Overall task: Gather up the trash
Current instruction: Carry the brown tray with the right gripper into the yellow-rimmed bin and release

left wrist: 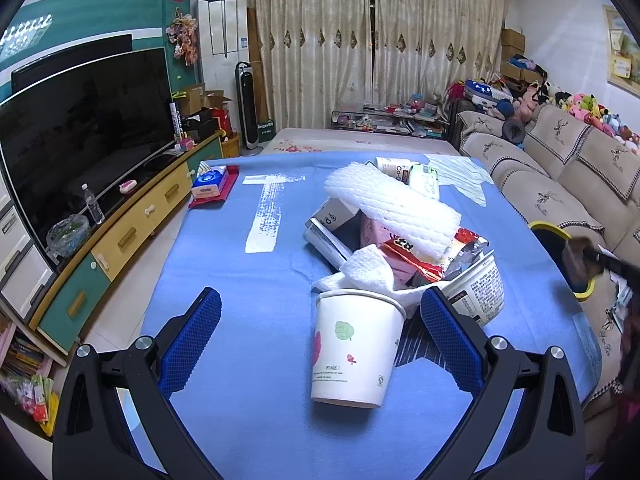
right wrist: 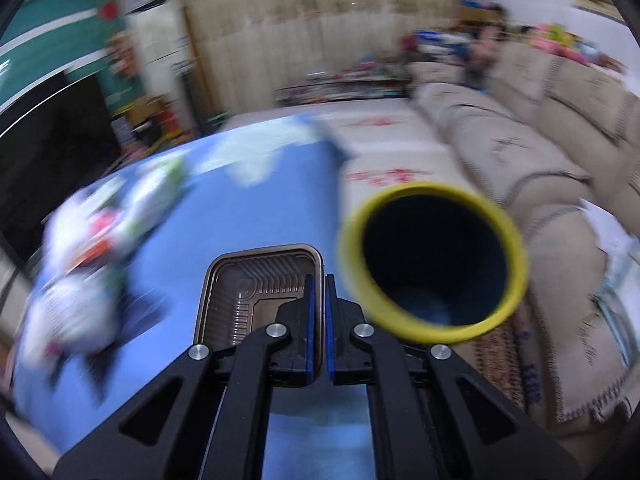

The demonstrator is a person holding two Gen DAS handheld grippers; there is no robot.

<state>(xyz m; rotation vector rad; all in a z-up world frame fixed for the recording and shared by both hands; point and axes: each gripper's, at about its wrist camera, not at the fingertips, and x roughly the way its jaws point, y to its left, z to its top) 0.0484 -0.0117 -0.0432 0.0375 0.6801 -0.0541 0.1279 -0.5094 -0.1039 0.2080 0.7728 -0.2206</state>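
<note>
Left wrist view first: the left claw (left wrist: 320,320) is spread wide, blue pads far apart, gripping nothing. Between those pads stands a white paper cup (left wrist: 354,350) with a leaf print, tipped a little and closer to the right-hand pad than the left, no contact that I can make out. Crumpled tissue (left wrist: 366,268) sits at the cup's rim, and right behind it the trash heap spreads over the blue counter (left wrist: 240,264): a white foam sleeve (left wrist: 394,210) on top, a red snack wrapper (left wrist: 428,254) under it, a printed paper bowl (left wrist: 478,286) on its side just beyond the right pad. Over at the far left corner of the counter lies a tissue pack (left wrist: 209,183). At the right edge, beside the sofa (left wrist: 560,184), the yellow-rimmed bin (left wrist: 554,229) peeks in, partly hidden by a blurred dark shape.

Right wrist view now, heavily blurred: the right claw (right wrist: 319,316) is pinched nearly closed on the rim of a brown plastic tray (right wrist: 248,280), which sticks out to the left of the pads above the counter. The bin's dark mouth lies just to the right of the claw, past the counter's edge. The trash heap is a smear at far left.
</note>
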